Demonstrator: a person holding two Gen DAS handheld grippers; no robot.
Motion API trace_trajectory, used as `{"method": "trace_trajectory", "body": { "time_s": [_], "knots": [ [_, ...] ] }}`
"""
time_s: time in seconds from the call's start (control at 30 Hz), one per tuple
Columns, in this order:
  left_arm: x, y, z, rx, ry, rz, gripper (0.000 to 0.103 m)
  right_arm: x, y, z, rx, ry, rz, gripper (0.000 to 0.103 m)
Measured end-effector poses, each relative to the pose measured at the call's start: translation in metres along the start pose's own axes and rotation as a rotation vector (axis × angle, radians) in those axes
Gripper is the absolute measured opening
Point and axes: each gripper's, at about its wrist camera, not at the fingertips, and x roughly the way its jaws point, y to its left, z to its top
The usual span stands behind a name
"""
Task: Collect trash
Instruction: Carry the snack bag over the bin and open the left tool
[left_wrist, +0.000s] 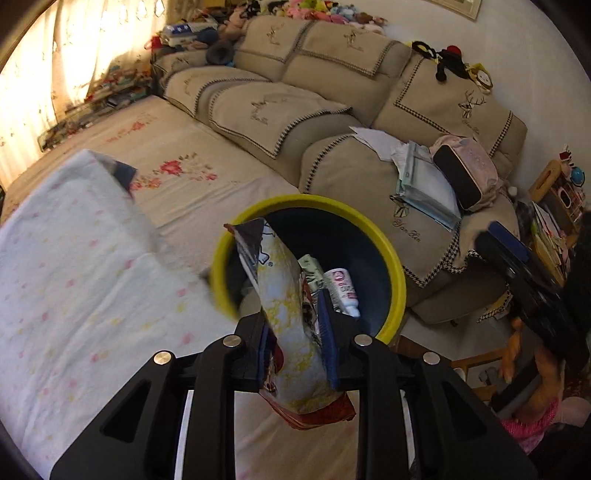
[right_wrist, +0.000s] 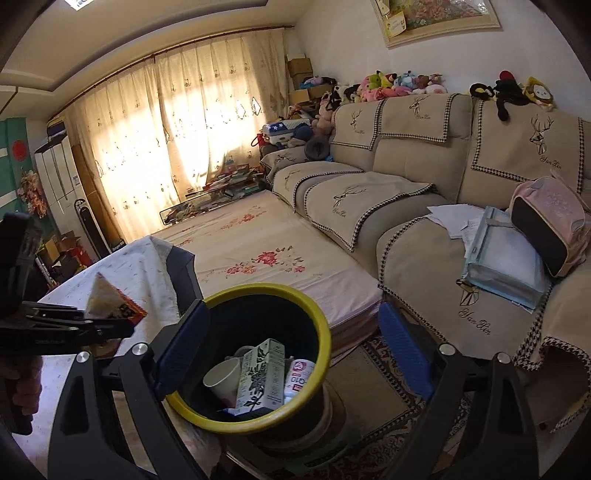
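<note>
The left gripper (left_wrist: 295, 343) pinches a crumpled snack wrapper (left_wrist: 284, 314) over the near rim of the yellow-rimmed bin (left_wrist: 397, 280), so the drop-off seems in hand, needing release, while the right gripper (right_wrist: 291, 343) hangs spread, empty.

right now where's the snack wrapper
In the left wrist view the snack wrapper sits pinched in the left claw, held in front of the yellow-rimmed trash bin. In the right wrist view it shows at far left, beside the bin.
</note>
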Motion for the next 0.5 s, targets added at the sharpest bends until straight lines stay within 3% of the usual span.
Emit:
{"method": "trace_trajectory", "body": {
  "time_s": [0.2, 0.27, 0.37, 0.5],
  "knots": [
    [0.068, -0.01, 0.032, -0.032, 0.077, 0.009, 0.042, -0.009, -0.023, -0.004, 0.018, 0.006, -0.044, 0.089],
    [0.085, -0.01, 0.038, -0.046, 0.099, 0.017, 0.059, -0.01, -0.028, -0.004, 0.03, 0.007, -0.05, 0.089],
    [0.1, -0.005, 0.039, -0.072, 0.116, 0.045, 0.078, -0.015, -0.028, -0.003, 0.034, -0.001, -0.045, 0.089],
    [0.1, 0.008, 0.03, -0.132, 0.142, 0.029, 0.087, -0.019, -0.023, -0.001, 0.021, -0.009, -0.03, 0.09]
  ]
}}
